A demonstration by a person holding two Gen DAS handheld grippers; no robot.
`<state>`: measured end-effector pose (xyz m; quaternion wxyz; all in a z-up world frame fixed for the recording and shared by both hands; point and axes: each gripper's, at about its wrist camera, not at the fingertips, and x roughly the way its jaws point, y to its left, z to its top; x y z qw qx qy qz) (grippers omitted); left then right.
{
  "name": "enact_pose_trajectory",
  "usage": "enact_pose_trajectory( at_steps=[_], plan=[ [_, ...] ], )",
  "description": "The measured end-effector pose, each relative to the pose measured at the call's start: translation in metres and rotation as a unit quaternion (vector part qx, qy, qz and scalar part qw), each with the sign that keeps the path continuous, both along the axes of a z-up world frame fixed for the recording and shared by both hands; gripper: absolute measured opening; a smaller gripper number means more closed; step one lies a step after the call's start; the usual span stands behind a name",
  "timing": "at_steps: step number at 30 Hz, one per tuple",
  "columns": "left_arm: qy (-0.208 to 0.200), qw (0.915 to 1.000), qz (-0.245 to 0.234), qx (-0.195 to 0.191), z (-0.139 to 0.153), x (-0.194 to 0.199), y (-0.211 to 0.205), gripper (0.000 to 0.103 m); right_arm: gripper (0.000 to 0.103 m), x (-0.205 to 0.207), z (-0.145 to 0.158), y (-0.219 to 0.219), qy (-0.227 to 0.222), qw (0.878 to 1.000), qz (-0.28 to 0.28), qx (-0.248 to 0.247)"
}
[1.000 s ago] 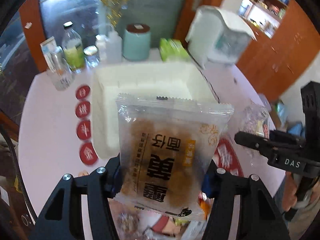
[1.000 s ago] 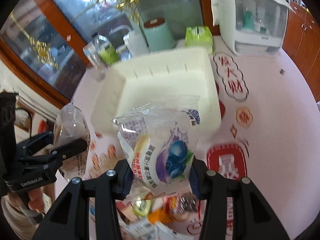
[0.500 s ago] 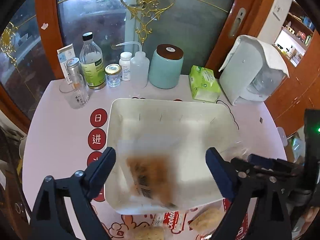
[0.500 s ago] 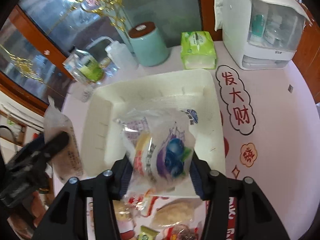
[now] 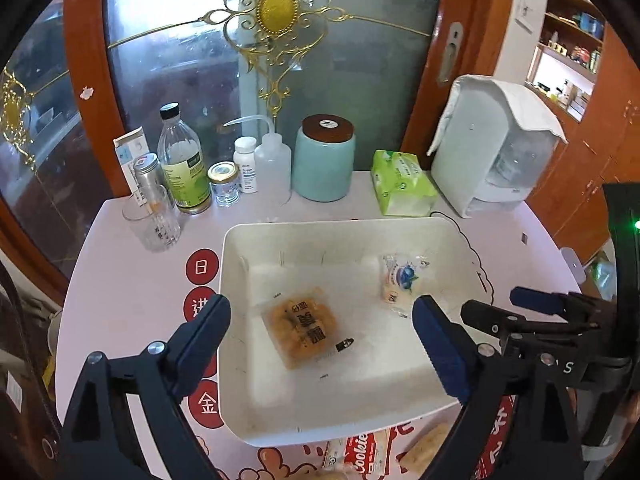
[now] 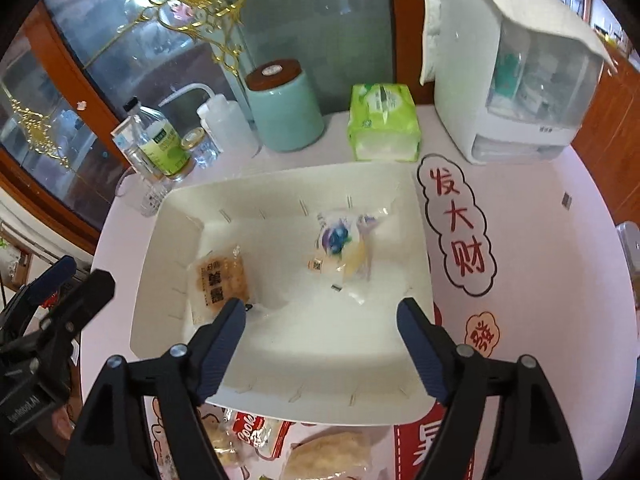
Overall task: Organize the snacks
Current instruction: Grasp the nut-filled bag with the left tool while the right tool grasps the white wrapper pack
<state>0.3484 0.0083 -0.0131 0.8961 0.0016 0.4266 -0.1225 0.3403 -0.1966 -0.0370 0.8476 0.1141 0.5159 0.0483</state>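
The left gripper [image 5: 320,344] is spread wide and holds nothing; it hangs above the near-left part of the white bin [image 5: 240,248]. The brown cake packet [image 5: 306,328] lies flat on the bin floor, framed between the two fingers but below them and out of contact. The right gripper [image 6: 320,344] is likewise spread and empty, positioned above the near edge of the bin [image 6: 420,208]. The blueberry packet [image 6: 344,248] lies on the bin floor ahead of this gripper, toward the far-right corner (its image is slightly blurred), apart from both fingers. In the right wrist view the cake packet [image 6: 220,280] sits at the bin's left side, just beyond the left fingertip of the right gripper; whether the fingertip overlaps it or merely stands in front cannot be told. The two packets are well apart from each other inside the bin. Loose snacks remain on the pink tabletop [image 6: 560,280] beside the bin's near wall, among them a red cookie packet [image 6: 252,432] and a pale pastry packet [image 6: 332,456]. Behind the bin, along the far edge of the tabletop, stand a teal canister [image 5: 324,160], a green tissue pack [image 5: 404,184], a white dispenser [image 5: 492,148], several bottles [image 5: 182,164] and a glass [image 5: 154,220].
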Motion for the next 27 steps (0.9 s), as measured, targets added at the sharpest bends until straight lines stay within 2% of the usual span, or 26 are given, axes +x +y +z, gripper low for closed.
enact_pose_trajectory(
  at_steps=[4, 8, 12, 16, 22, 25, 27],
  plan=[
    [-0.005, 0.9999, -0.013, 0.001, 0.004, -0.012, 0.002, 0.092, 0.079, -0.013, 0.008, 0.009, -0.010, 1.000, 0.016, -0.014],
    [0.010, 0.9999, -0.010, 0.005, 0.005, -0.024, 0.007, 0.092, 0.079, -0.027, 0.012, 0.020, -0.001, 0.999, 0.035, -0.029],
    [0.002, 0.9999, -0.008, 0.008, 0.010, -0.041, 0.014, 0.092, 0.079, -0.048, 0.019, 0.033, -0.005, 0.997, 0.053, -0.055],
    [-0.004, 0.9999, -0.004, 0.009, 0.014, -0.066, 0.024, 0.092, 0.079, -0.072, 0.028, 0.036, -0.015, 0.997, 0.055, -0.043],
    [0.001, 0.9994, -0.029, 0.021, 0.010, -0.114, 0.036, 0.092, 0.079, -0.127, 0.038, 0.037, -0.044, 0.996, 0.043, -0.068],
    [0.013, 0.9987, -0.032, 0.036, 0.000, -0.141, 0.044, 0.092, 0.079, -0.156, 0.034, 0.033, -0.045, 0.997, 0.036, -0.060],
    [0.026, 0.9987, -0.032, 0.029, -0.009, -0.158, 0.052, 0.092, 0.079, -0.180, 0.029, 0.032, -0.043, 0.997, 0.037, -0.052]
  ],
)
